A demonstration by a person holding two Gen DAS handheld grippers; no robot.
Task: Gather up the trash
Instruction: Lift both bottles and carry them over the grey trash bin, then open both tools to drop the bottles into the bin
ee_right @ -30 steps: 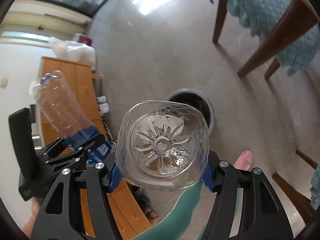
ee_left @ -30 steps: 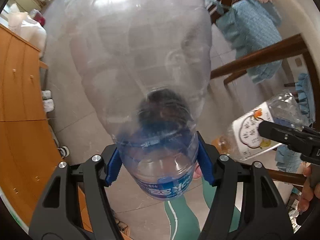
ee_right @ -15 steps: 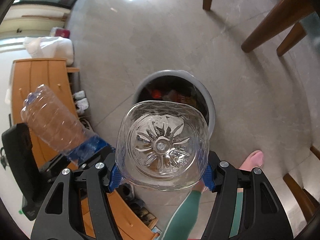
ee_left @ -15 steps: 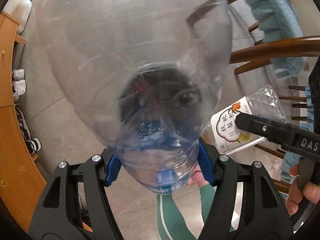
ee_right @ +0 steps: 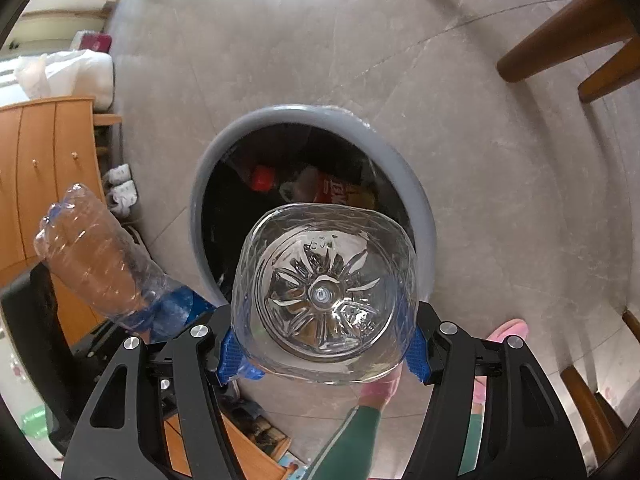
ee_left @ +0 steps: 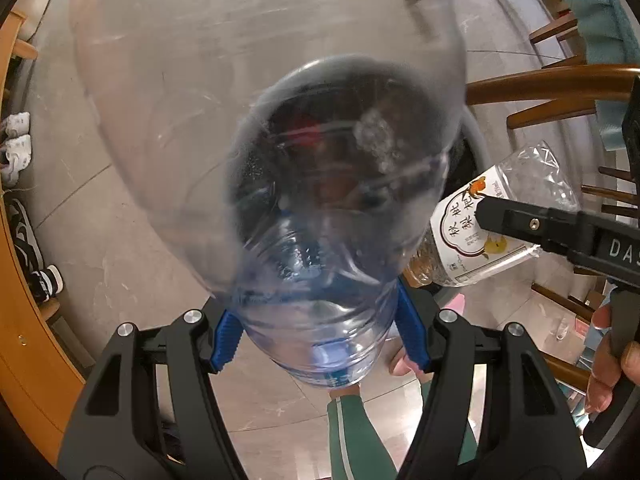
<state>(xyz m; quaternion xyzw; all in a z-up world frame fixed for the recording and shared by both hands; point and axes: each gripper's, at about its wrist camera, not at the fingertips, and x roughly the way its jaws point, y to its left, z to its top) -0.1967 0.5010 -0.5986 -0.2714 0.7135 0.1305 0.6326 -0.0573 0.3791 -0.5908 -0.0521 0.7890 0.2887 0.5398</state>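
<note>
My left gripper (ee_left: 322,338) is shut on a clear water bottle with a blue label (ee_left: 280,128), whose body fills most of the left wrist view. My right gripper (ee_right: 320,350) is shut on a clear squarish bottle (ee_right: 324,292), seen bottom-first; the left wrist view shows its white label (ee_left: 476,232). A grey trash bin (ee_right: 416,196) with a black liner sits on the floor just below both bottles. Inside it lie a red cap and other litter. In the right wrist view the water bottle (ee_right: 104,268) hangs left of the bin's rim.
An orange wooden cabinet (ee_right: 44,152) stands at the left with shoes (ee_right: 120,188) at its foot. Dark wooden chair legs (ee_right: 568,36) and blue cushions (ee_left: 600,12) are to the right. A person's green trouser leg (ee_left: 356,432) and pink slippers (ee_right: 508,332) are beneath the grippers.
Both grippers have dropped toward the floor with their bottles still held. The bin has grown much larger in both views and now sits right under the bottles.
</note>
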